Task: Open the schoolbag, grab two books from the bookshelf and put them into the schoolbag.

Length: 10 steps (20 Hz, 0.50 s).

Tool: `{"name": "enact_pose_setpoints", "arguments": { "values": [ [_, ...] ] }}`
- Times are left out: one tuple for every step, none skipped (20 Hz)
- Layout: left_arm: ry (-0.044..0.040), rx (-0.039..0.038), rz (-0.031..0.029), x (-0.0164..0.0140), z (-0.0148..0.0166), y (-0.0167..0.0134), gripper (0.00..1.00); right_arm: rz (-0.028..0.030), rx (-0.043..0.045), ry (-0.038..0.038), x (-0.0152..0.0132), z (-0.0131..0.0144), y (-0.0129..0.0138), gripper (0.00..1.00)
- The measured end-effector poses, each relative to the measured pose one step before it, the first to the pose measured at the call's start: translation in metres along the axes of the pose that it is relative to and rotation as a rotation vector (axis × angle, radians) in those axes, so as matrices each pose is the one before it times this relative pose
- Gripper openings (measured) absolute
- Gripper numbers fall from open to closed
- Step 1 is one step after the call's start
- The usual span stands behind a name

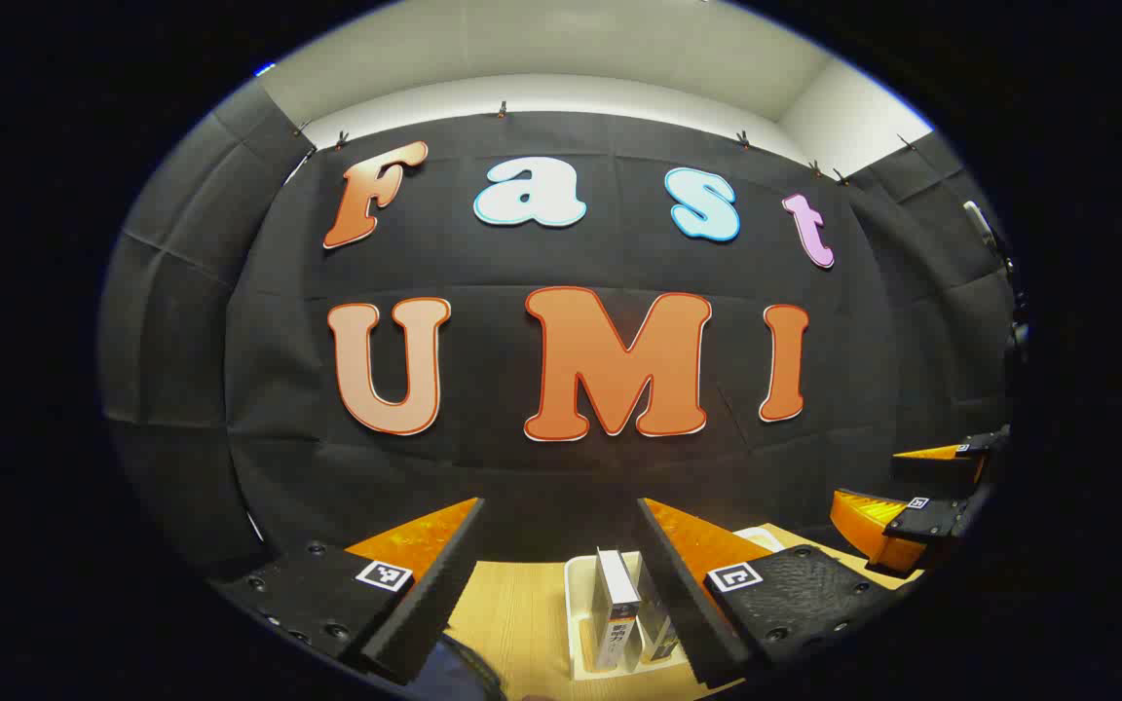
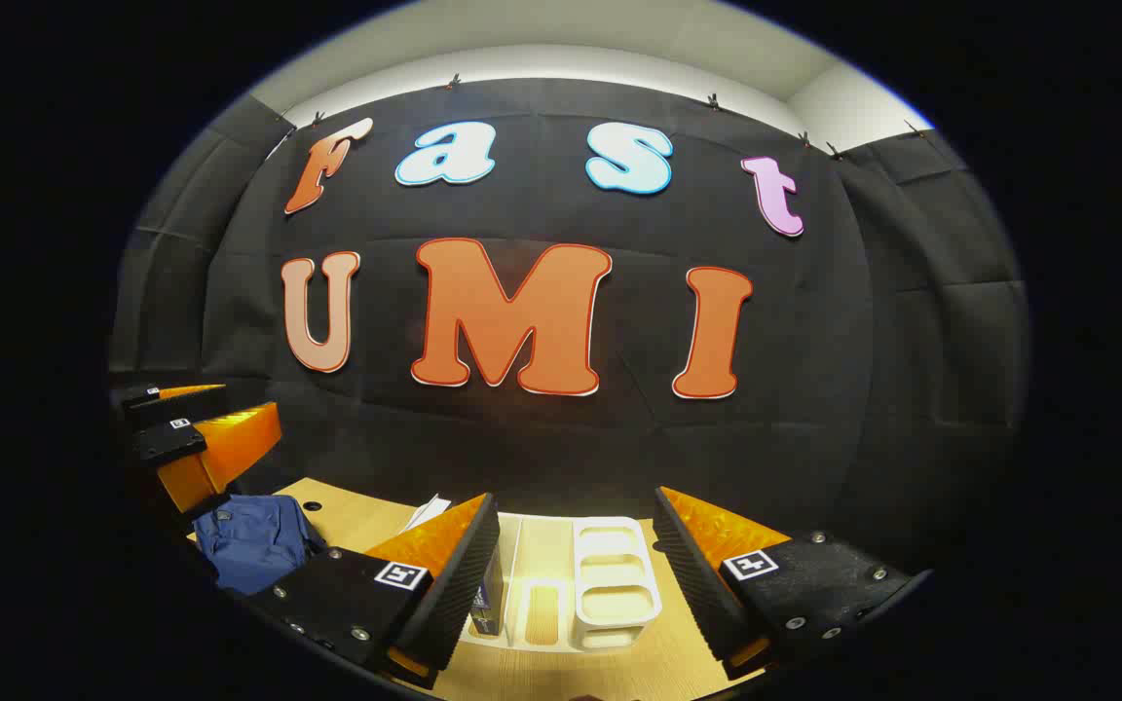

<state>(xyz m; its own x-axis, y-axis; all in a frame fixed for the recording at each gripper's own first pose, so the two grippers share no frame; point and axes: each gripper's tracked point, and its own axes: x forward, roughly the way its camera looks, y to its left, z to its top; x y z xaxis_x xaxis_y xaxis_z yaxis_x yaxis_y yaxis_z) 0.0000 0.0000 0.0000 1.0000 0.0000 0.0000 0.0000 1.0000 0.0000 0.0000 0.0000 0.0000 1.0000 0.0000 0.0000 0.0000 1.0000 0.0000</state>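
The left gripper (image 1: 561,545) gapes wide and empty above the pale wooden table (image 1: 522,613); the right gripper (image 2: 576,545) likewise; two books (image 1: 617,608) stand upright, long axes vertical, spines toward the camera, in the white plastic slotted bookshelf (image 2: 610,584); the crumpled navy fabric schoolbag (image 2: 254,540) lies well to its left.

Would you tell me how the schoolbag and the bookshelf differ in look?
The schoolbag is blue and slumped in soft folds; the bookshelf is white and rigid, with open slots. The bookshelf holds a book upright; the schoolbag's opening is unclear. Both rest on the wooden table.
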Motion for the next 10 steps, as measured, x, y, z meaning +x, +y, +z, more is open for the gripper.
{"name": "enact_pose_setpoints", "arguments": {
  "values": [
    [-0.00239,0.00282,0.00462,-0.00051,0.00129,0.00127,0.94,-0.00048,0.00112,-0.00087,0.0008,-0.00016,-0.00053,0.94],
    [-0.00427,0.00104,0.00216,-0.00057,0.00071,0.0008,0.94,-0.00056,0.0005,-0.00059,-0.00018,0.00064,-0.00057,0.94],
    [-0.00636,-0.00026,0.00264,-0.00014,0.00255,-0.00019,0.94,0.00122,-0.00082,-0.0008,0.00023,0.00035,0.00036,0.94],
    [-0.00321,0.00086,0.00051,-0.00031,-0.00034,0.00052,0.93,0.00136,-0.00223,-0.00081,-0.00002,0.00009,0.00069,0.94],
    [-0.00339,0.00038,0.00223,-0.00003,0.00133,0.00001,0.94,0.00404,-0.00141,-0.00048,-0.00044,0.00065,0.00147,0.94],
    [-0.00329,0.00044,0.00165,0.00044,0.00127,0.00125,0.94,0.00245,-0.00185,0.0006,0.00071,-0.00023,0.00026,0.94],
    [-0.00176,0.00291,0.00214,-0.00013,0.00108,0.00076,0.94,0.00335,-0.00061,0.00028,0.00033,-0.00032,0.00126,0.94],
    [-0.00241,0.00086,0.00169,-0.00118,-0.00146,0.00154,0.94,0.00042,0.0,-0.00065,0.00003,-0.00033,-0.00041,0.94],
    [0.00182,0.00121,0.0009,-0.00061,0.0005,0.00023,0.94,0.00214,0.00092,0.00114,-0.00003,-0.00086,0.00059,0.94],
    [0.0022,-0.00016,0.00177,-0.00035,-0.00158,0.00083,0.94,0.00213,0.00147,0.00161,-0.00063,-0.00037,0.00083,0.94]
  ]
}}
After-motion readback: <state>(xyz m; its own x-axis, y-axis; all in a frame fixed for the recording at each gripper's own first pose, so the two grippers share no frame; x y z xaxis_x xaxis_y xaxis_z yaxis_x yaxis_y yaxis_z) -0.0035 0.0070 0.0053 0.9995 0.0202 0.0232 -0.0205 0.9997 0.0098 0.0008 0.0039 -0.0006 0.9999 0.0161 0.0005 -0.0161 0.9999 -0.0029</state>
